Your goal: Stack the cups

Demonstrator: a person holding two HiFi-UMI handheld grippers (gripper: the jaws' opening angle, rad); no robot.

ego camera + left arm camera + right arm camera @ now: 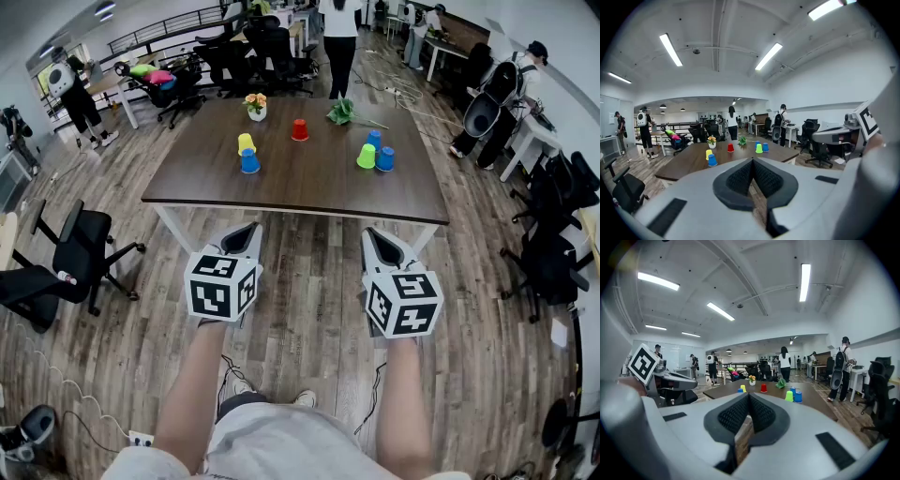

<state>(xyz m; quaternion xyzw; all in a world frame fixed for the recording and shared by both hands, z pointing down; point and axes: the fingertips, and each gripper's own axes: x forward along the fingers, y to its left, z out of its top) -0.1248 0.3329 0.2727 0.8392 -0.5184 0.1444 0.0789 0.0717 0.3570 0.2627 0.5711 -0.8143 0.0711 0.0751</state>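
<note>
Cups [299, 129] unstacked on table [309, 183]; pot [256, 113] holds flowers [254, 99]

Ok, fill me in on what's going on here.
A person stands back from the wooden table, holding the left gripper and right gripper out in front, both shut and empty. The cups sit untouched on it: a yellow cup and blue cup at left, a red cup mid-table, a green cup and blue pair at right. Nothing is stacked yet.

The left gripper [247, 232] and right gripper [379, 237] point forward side by side, fingers [738, 177] closed, empty.
</note>
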